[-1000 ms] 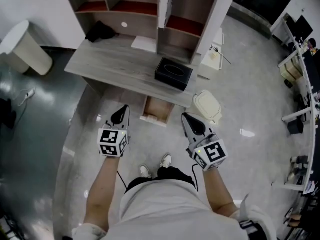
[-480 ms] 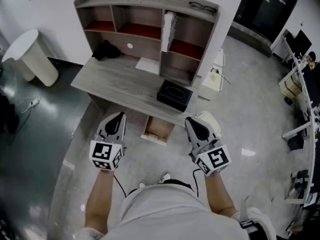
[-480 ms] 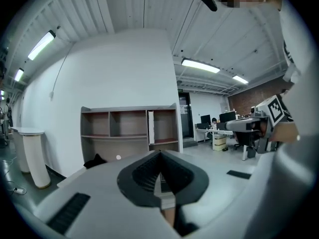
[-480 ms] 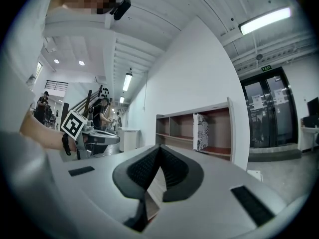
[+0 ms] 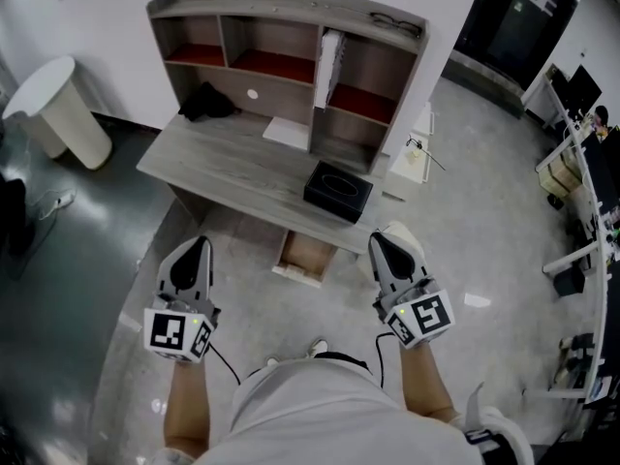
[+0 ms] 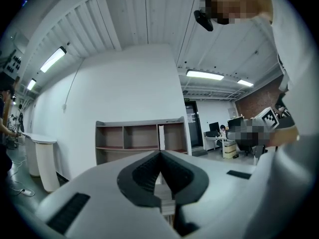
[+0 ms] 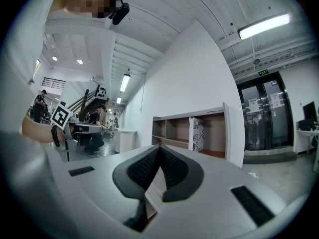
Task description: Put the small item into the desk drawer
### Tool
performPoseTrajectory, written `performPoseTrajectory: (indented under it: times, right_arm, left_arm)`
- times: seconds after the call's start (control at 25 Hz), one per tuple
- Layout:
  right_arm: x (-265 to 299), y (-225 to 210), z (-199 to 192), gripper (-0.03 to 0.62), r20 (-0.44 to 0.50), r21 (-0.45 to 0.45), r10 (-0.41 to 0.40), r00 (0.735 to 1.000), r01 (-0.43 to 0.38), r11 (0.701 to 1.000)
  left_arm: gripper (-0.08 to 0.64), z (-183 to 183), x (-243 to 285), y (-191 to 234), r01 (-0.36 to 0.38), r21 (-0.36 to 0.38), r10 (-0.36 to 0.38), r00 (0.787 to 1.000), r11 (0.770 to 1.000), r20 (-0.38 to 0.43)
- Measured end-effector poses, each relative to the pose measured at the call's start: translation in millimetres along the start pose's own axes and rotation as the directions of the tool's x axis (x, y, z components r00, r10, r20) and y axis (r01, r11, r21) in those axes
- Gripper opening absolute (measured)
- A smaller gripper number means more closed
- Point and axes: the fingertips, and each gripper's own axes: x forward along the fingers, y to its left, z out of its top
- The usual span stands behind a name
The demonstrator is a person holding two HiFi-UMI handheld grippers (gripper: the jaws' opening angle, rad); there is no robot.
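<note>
While open, pale wooden desk drawer (image 5: 308,256).

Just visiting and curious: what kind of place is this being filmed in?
Most likely an open office or lab. A wooden desk with a shelf hutch stands by a white wall, and workstations with monitors line the right side.
</note>
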Motion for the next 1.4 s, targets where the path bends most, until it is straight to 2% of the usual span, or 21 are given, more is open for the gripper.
performPoseTrajectory:
  times: [0.36, 0.52, 0.68, 1.08, 1.4]
  right_arm:
    - [-23, 5, 12, 0.022, 0.008, -0.014, -0.058, 0.998, 0.058, 0.998]
    - [-29, 17, 20, 0.023, 0.015, -0.021, -0.065, 0.998, 0.065, 0.998]
    - [-33, 39, 22, 0.023, 0.015, -0.03, -0.056, 0.998, 0.056, 0.998]
    - [-49, 104, 17, 0.021, -0.011, -0.05, -0.022, 1.0, 0.021, 0.998]
    - [-63, 143, 16, 0.022, -0.022, -0.056, -0.005, 1.0, 0.004, 0.998]
  left_arm:
    - [0.017, 7, -61, 17, -0.081, 0.001, 0.081, 0.996, 0.997, 0.033]
    - [0.017, 11, -75, 16, -0.078, 0.002, 0.077, 0.995, 0.997, 0.058]
    - [0.017, 13, -91, 14, -0.059, 0.002, 0.059, 0.996, 0.998, 0.073]
    - [0.017, -1, -156, 32, -0.107, -0.022, 0.109, 0.992, 0.994, 0.069]
    - [0.017, -7, -192, 34, -0.099, -0.031, 0.101, 0.992, 0.995, 0.073]
